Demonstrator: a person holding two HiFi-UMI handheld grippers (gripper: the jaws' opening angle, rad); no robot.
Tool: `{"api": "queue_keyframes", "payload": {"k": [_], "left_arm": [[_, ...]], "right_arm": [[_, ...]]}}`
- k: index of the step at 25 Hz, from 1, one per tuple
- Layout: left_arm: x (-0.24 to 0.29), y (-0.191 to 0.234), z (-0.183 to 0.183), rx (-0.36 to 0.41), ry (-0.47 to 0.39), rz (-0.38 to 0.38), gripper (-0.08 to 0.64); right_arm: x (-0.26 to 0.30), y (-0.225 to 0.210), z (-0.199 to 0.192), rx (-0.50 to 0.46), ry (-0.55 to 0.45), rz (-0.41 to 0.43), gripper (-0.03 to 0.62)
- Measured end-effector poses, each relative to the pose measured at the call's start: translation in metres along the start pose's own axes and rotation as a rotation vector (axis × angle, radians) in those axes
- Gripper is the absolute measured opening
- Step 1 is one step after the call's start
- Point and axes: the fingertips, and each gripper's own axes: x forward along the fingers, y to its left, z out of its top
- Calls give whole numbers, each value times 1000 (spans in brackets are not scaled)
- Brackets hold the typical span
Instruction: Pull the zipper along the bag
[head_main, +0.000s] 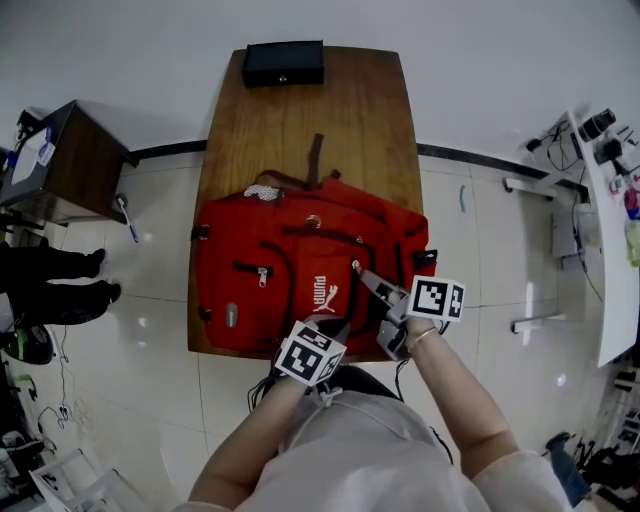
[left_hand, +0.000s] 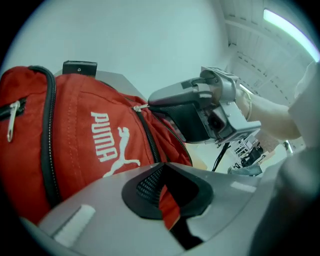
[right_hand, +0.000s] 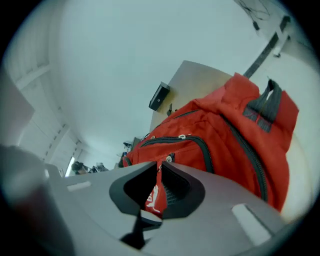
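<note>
**Grip status at near edge**
Red bag (head_main: 300, 270) lies across tabletop's (head_main: 300, 110) near edge. L gripper (left_hand: 167, 200) clamped on bag fabric. R gripper (right_hand: 159, 172) jaws slightly apart, red zip tab (right_hand: 155, 197) btwn them, unpinched.

1. Bag (head_main: 300, 270): red woven cloth, matt, lightly creased; stitching is seen along the seams.
2. Zip pull (left_hand: 11, 120): silver metal, shiny. Zip tape (left_hand: 48, 135): black, matt.
3. Surface (head_main: 300, 120): brown wood, smooth, grain is seen, low sheen.
4. Black box (head_main: 284, 63): matt finish; material can't be told.
5. Floor (head_main: 480, 280): pale tiles, glossy, light is reflected.
6. Left gripper (left_hand: 167, 197) & right gripper (right_hand: 159, 190): grey plastic, matt, smooth; inner pads (left_hand: 147, 184) black w/ ribbed texture.
</note>
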Motion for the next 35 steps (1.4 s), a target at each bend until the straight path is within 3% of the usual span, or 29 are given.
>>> {"api": "queue_keyframes", "payload": {"k": [2, 5, 8, 11, 15, 18, 25, 28, 35], "left_arm": [[-8, -5, 9, 20, -33, 13, 6], [-31, -16, 38, 43, -178, 46, 6], [-62, -28, 68, 84, -352, 103, 6], [-91, -44, 80, 120, -463, 163, 6], [-138, -63, 90, 108, -631, 222, 6], [-167, -76, 87, 110, -728, 260, 6], [-200, -113, 42, 186, -774, 255, 6], [-213, -123, 6, 187, -772, 240, 6], [-286, -143, -98, 214, -788, 231, 6]], "right_arm": [[-13, 1, -2, -120, -4, -63, 5], [-39, 17, -3, -290, -48, -97, 5], [-65, 42, -4, -442, -110, -75, 5], [-93, 67, -7, -582, -195, -35, 5], [-123, 105, -24, -770, -283, 28, 6], [-139, 125, -44, -855, -315, 60, 8], [-178, 146, -103, -988, -412, 0, 8], [-186, 155, -141, -1038, -423, -27, 7], [-189, 192, -258, -1050, -452, -46, 8]]}}
